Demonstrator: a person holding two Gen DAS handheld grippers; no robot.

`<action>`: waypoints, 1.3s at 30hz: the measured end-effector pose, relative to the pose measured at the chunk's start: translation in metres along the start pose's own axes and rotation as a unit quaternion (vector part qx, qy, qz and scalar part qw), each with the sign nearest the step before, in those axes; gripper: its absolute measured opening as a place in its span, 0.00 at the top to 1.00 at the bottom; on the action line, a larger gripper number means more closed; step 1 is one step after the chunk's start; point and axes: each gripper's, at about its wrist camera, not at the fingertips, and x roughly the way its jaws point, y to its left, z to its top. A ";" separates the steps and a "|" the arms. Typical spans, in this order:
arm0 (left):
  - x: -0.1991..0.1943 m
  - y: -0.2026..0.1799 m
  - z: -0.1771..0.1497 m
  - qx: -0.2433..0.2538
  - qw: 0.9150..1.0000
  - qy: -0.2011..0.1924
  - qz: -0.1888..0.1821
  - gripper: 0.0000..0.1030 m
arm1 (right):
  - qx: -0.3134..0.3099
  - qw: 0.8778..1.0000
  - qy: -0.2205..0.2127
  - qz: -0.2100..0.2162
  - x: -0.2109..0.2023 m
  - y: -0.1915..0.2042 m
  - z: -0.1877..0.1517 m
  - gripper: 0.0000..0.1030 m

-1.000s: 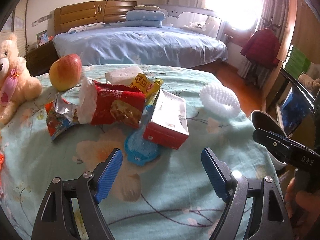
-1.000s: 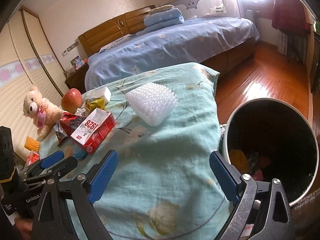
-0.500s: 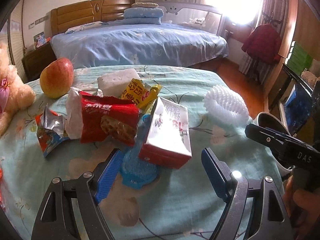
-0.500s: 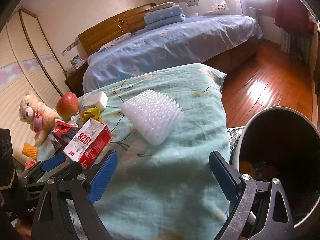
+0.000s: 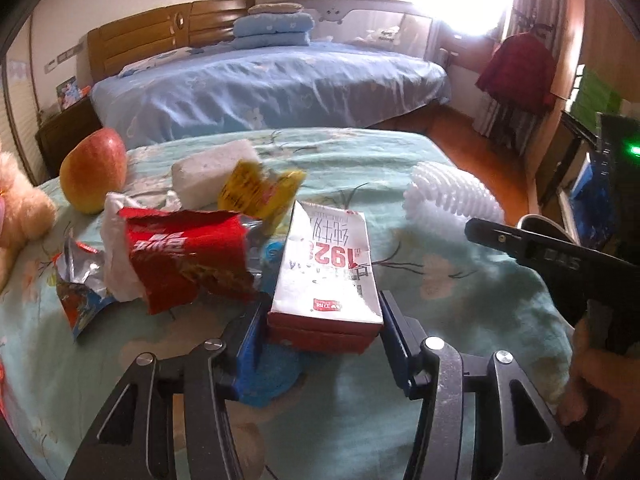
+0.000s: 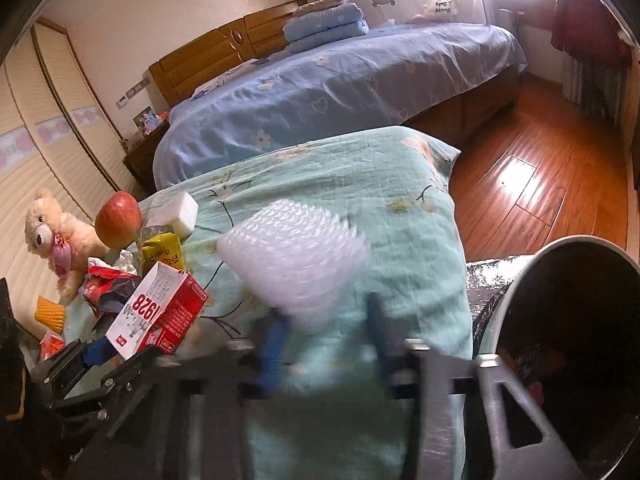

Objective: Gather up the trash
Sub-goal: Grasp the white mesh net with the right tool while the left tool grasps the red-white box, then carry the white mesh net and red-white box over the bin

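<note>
A red and white carton (image 5: 326, 276) marked 1928 lies on the teal cloth, also in the right wrist view (image 6: 156, 316). My left gripper (image 5: 322, 332) has closed its blue pads on the carton's near end. A red snack wrapper (image 5: 184, 252), a yellow wrapper (image 5: 260, 190) and a blue lid (image 5: 272, 376) lie beside it. My right gripper (image 6: 324, 340) is blurred, its jaws narrowed around the near edge of the white foam fruit net (image 6: 296, 252). A dark trash bin (image 6: 560, 340) stands at the right.
An apple (image 5: 94, 170), a white sponge block (image 5: 212, 172) and a teddy bear (image 6: 56, 236) sit at the left of the cloth. A blue bed (image 5: 260, 84) lies behind. Wooden floor (image 6: 540, 184) lies to the right.
My left gripper moved forward and closed on the carton. My right gripper moved forward to the foam net and its jaws narrowed; that view is now blurred.
</note>
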 end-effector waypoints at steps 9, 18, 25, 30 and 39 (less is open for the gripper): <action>-0.021 -0.006 -0.006 0.001 0.999 -0.019 -0.032 0.50 | 0.001 1.000 -0.022 0.010 -0.029 -0.003 -0.012 0.89; -0.037 -0.030 -0.024 0.012 0.998 -0.019 -0.066 0.51 | 0.024 0.999 -0.037 0.002 -0.068 -0.021 -0.035 0.89; -0.047 -0.055 -0.031 0.034 0.995 -0.022 -0.092 0.51 | 0.041 0.998 -0.050 -0.014 -0.096 -0.038 -0.053 0.89; -0.056 -0.075 -0.036 0.050 0.993 -0.025 -0.105 0.51 | 0.056 0.997 -0.056 -0.026 -0.111 -0.052 -0.064 0.89; -0.062 -0.100 -0.038 0.069 0.990 -0.028 -0.118 0.51 | 0.074 0.994 -0.066 -0.048 -0.129 -0.073 -0.075 0.89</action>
